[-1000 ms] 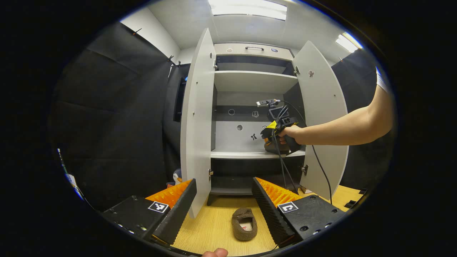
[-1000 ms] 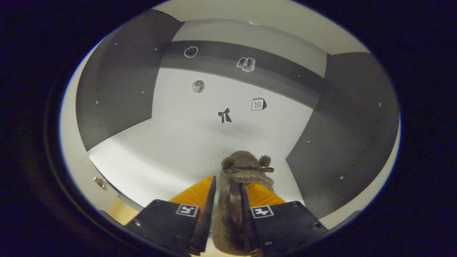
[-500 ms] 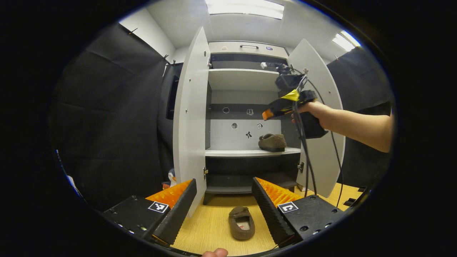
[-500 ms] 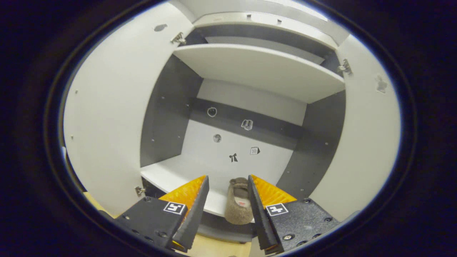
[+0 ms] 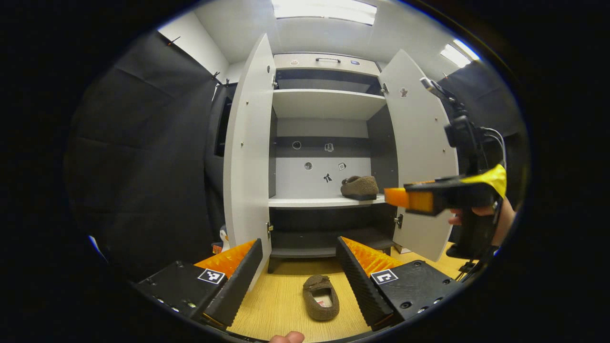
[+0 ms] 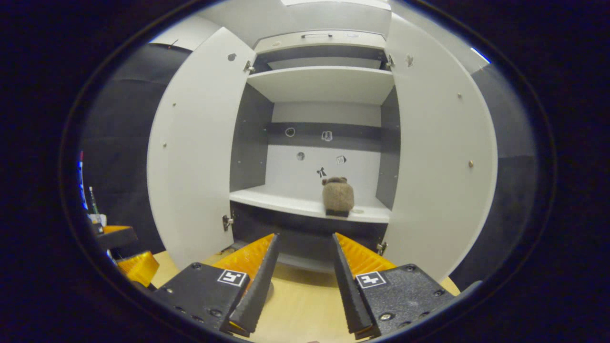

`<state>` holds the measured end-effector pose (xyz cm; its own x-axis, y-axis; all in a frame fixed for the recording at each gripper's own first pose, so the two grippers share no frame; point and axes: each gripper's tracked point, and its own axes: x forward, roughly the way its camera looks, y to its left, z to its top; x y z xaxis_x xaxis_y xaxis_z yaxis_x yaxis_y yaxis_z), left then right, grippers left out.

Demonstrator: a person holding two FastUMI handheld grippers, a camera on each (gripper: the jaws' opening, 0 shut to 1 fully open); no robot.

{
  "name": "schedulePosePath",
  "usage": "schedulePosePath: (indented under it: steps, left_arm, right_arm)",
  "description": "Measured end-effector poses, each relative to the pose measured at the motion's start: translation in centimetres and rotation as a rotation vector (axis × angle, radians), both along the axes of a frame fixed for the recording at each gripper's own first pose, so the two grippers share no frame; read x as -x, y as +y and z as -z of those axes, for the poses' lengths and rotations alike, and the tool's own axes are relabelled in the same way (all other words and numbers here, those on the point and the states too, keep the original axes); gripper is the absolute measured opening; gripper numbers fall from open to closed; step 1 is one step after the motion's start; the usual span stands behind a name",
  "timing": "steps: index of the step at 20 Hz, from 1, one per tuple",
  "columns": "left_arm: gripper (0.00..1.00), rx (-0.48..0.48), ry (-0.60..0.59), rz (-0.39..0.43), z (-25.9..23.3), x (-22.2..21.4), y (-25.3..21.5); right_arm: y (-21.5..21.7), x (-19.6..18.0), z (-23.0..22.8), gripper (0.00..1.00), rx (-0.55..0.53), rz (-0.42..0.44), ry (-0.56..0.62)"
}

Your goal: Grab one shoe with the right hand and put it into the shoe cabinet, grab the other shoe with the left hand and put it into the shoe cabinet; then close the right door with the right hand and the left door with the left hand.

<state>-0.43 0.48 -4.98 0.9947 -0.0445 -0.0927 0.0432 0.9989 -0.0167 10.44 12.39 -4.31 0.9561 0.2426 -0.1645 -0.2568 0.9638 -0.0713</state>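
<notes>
one fuzzy brown slipper (image 6: 338,196) sits on the white cabinet's middle shelf (image 6: 286,202), the other brown slipper (image 5: 321,297) lies on the wooden floor (image 5: 281,305) between the left gripper (image 5: 299,278) fingers; both left and right gripper (image 6: 301,278) are spread, empty.

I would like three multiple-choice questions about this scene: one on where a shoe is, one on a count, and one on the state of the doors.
1. Where is the shoe nearest the left gripper?
A. on the floor
B. on the top shelf
C. between the fingers

2. How many shoes are in the cabinet?
A. none
B. one
C. two

3. The cabinet doors are:
A. both shut
B. one open
C. both open

Answers:
1. A: the floor shoe lies on the wooden floor ahead of the open fingers.
2. B: only the shelf shoe sits there.
3. C: the left door and right door swing outward.
</notes>
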Motion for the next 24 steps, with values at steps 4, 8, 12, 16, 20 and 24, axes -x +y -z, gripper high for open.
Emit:
schedulePosePath:
  steps: [4, 8, 12, 16, 20, 24]
  left_arm:
    - [0.95, 0.005, 0.023, 0.017, 1.0, 0.0, -0.9]
    - [0.95, 0.016, 0.058, 0.033, 2.8, -0.5, -1.8]
    - [0.95, 0.010, 0.158, 0.041, 6.5, -1.5, -2.1]
    - [0.95, 0.055, 0.369, 0.067, 12.8, -3.4, -2.2]
    - [0.95, 0.171, 0.609, 0.062, 19.7, -5.2, -2.7]
    - [0.96, 0.152, 0.708, 0.022, 24.6, -7.2, -2.0]
  right_arm:
    - [-2.4, 4.0, 3.9, 0.76, -0.050, 0.047, 0.016]
    - [-5.1, 6.3, 4.8, 0.83, -0.072, 0.133, -0.038]
    - [-6.8, 7.4, 3.6, 0.88, -0.095, 0.171, -0.052]
    - [-8.9, 8.4, 1.4, 0.87, -0.072, 0.202, -0.115]
    - [-10.2, 9.3, 0.0, 0.87, -0.087, 0.214, -0.135]
    - [-11.7, 10.1, -0.7, 0.87, -0.029, 0.248, -0.165]
